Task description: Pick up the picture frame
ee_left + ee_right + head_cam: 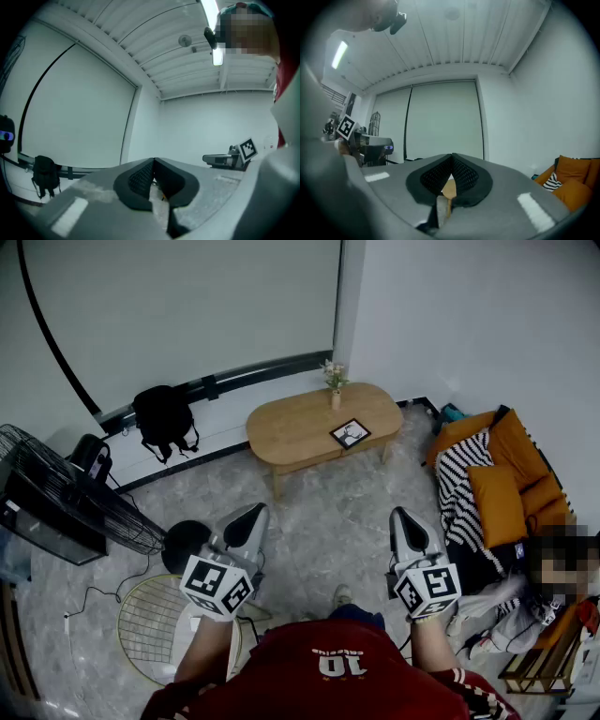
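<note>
**Head view.** The picture frame [350, 434] lies flat on the oval wooden table [291, 432], on its right half near the front edge, just in front of a small vase of flowers [335, 382]. The frame sits diamond-wise, with one corner towards the camera and one towards the wall. It looks close to square, so no long axis can be made out, and the picture inside it is too small to read. The left gripper [251, 514] and right gripper [401, 515] are held level over the floor, well apart from the table.

**Left gripper view.** The jaws of the left gripper [153, 161] meet at the tips with nothing between them. Beyond them are the ceiling, the wall and a black backpack [44, 176] low at the left. The table and frame are hidden behind the jaws.

**Right gripper view.** The right gripper [451, 156] is likewise closed and empty. Only a tan sliver shows through the slot below its tips, too little to identify. Orange cushions [574, 180] are cut off by the right edge. The frame itself appears only in the head view.
</note>
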`<state>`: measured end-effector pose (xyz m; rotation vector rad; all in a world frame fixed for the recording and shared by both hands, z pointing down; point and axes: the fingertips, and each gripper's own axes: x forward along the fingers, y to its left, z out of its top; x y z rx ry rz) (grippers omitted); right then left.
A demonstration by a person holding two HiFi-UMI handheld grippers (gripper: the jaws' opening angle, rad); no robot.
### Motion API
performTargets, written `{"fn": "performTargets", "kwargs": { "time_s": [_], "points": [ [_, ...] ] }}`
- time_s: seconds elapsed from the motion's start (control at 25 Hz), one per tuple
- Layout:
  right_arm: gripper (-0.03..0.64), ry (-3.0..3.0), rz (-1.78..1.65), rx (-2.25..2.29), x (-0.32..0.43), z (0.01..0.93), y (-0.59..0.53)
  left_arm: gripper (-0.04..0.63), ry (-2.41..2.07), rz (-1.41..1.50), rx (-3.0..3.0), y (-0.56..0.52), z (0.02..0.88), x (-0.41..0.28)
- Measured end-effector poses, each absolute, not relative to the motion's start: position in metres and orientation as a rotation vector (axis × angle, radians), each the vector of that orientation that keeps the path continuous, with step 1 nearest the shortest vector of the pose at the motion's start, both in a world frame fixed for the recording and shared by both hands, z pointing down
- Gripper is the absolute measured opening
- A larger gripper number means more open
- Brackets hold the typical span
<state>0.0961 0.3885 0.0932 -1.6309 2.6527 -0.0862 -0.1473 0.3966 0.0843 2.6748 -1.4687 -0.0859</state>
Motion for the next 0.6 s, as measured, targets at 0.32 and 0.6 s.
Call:
{"fn": "performTargets", "kwargs": {
  "time_s": [0.32,0.6],
  "points": [
    [-0.012,2.656,-0.077,-1.648,0.0964,0.0905,0.3973,0.002,-1.461,-0.07,2.68,0.4015,0.0849,-0.146],
    [-0.012,2.651,-0.072,-1.679,0.0942,0.0908,0.3972,0.002,-1.44,-0.075,2.685,0.3996,0.0886,-0.1473]
  ]
}}
